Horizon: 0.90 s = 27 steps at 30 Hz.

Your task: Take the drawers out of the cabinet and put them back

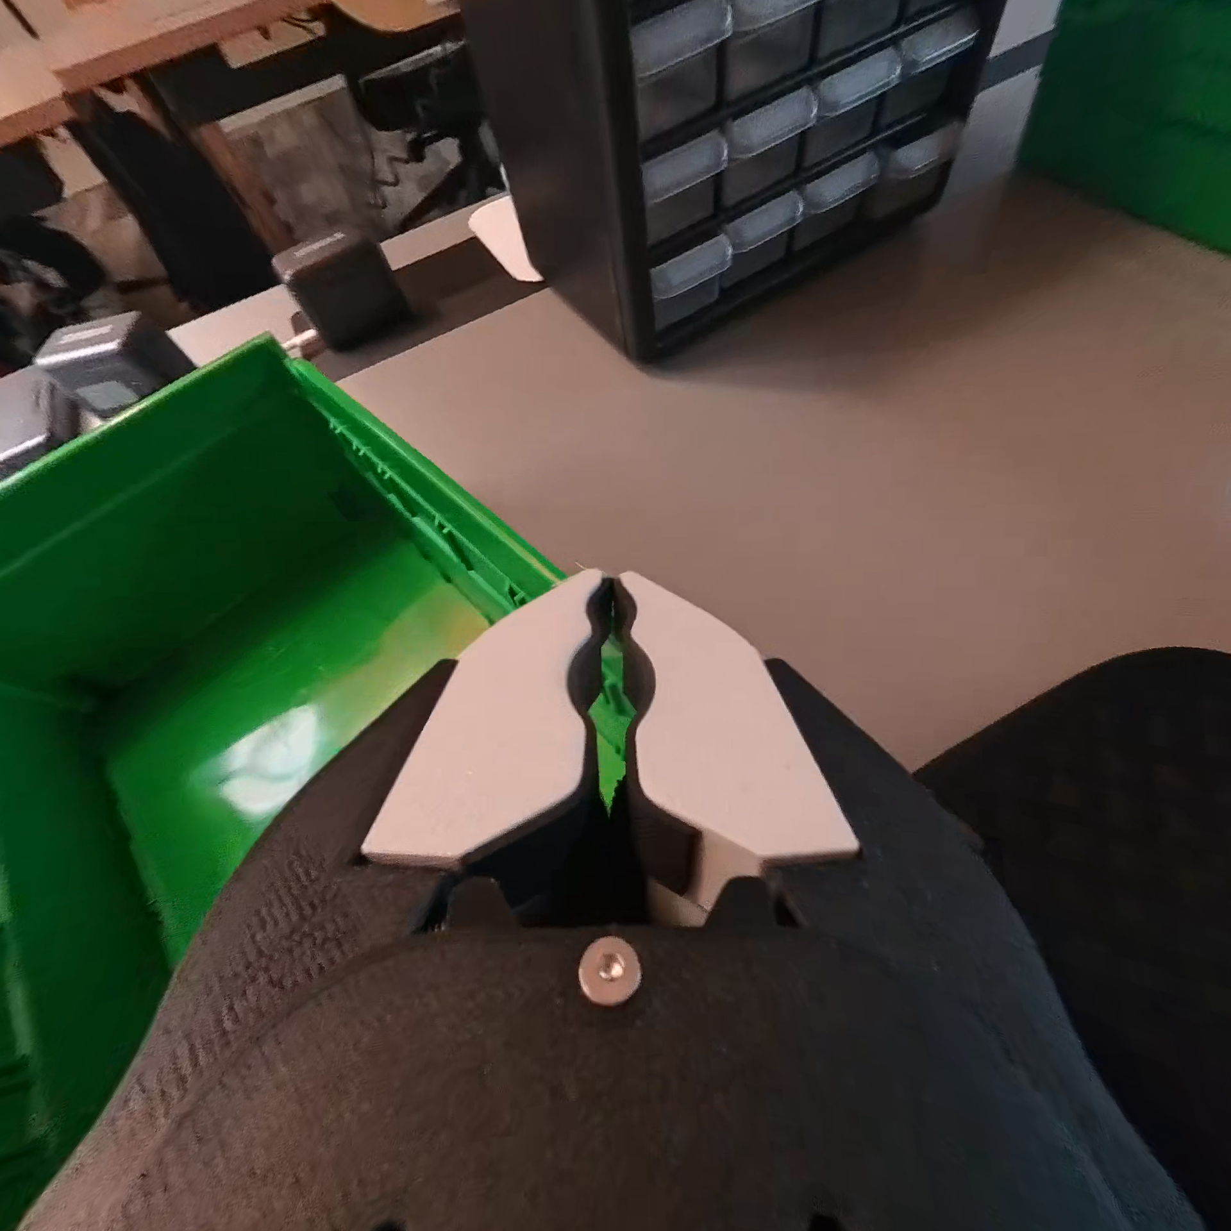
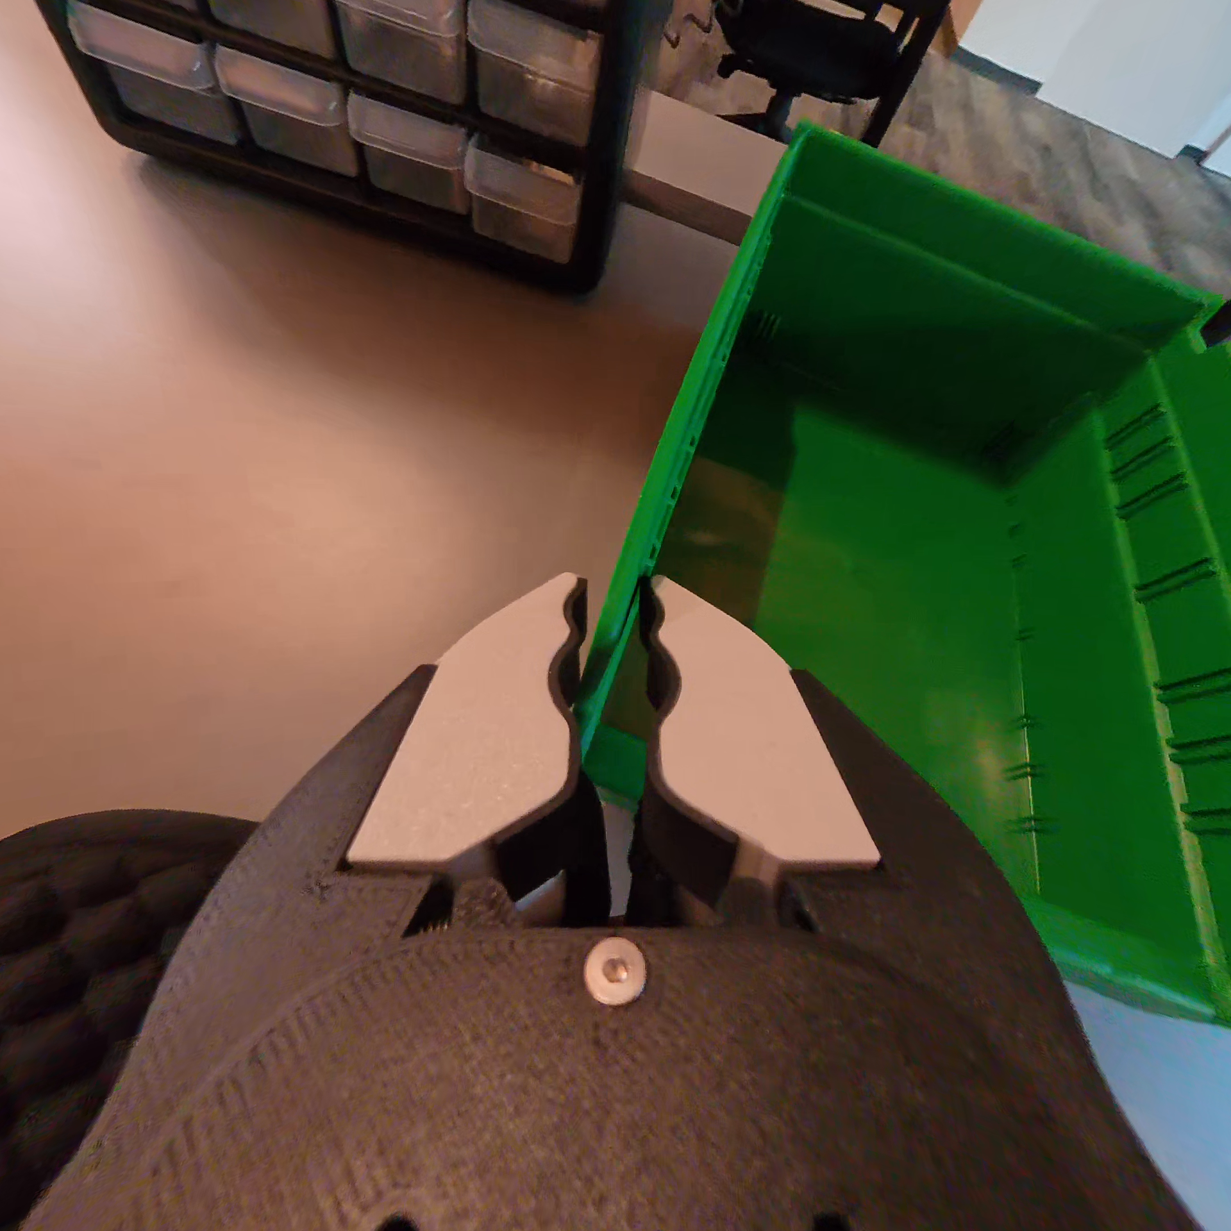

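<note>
A black cabinet [image 1: 573,200] with several clear drawers [image 1: 766,133] stands on the table; all the drawers I see sit in their slots. It also shows in the right wrist view [image 2: 599,166]. My left gripper [image 1: 611,589] is shut, its tips together over the right rim of a green bin [image 1: 200,533]; green shows through the gap behind the tips. My right gripper [image 2: 613,593] is shut on the left wall of a second green bin [image 2: 932,533]. The right pad [image 2: 656,619] presses the wall's inner face, and the left pad touches it lower down.
The beige table [image 1: 799,499] lies between the grippers and the cabinet. Part of a green bin [image 1: 1132,100] shows at the far right. Dark grey boxes [image 1: 340,293] stand at the table's far left edge. A black textured object [image 1: 1099,866] lies near me.
</note>
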Each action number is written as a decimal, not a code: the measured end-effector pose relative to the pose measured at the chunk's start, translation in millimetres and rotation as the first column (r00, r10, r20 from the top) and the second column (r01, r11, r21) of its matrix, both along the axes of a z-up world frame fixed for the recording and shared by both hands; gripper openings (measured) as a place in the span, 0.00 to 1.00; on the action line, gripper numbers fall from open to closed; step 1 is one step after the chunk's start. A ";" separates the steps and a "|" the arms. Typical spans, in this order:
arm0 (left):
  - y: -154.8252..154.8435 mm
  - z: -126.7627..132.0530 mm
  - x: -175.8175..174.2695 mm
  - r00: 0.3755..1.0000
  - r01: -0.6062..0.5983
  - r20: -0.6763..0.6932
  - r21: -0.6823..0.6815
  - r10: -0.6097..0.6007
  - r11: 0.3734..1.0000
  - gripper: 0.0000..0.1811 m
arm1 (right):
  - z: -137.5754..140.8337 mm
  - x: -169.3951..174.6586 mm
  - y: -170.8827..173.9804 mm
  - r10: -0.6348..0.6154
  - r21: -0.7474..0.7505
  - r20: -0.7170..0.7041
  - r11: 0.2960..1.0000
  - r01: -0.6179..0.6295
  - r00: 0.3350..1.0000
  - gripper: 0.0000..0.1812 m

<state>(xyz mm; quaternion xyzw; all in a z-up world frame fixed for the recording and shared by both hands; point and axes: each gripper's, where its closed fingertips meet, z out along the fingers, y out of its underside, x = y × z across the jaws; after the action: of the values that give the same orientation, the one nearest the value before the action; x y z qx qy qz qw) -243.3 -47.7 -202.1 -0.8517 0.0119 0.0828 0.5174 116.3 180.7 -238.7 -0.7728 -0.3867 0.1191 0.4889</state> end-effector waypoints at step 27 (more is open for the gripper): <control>5.7 -9.9 -11.4 0.999 -0.042 -0.020 0.015 0.042 0.999 0.13 | -3.6 3.6 4.9 -0.034 0.012 0.031 0.999 0.033 0.999 0.09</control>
<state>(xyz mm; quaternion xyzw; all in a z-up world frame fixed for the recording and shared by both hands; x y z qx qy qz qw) -254.7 -41.9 -212.0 -0.8470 -0.0013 0.1024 0.5216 119.8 185.6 -242.3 -0.7780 -0.3819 0.0966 0.4894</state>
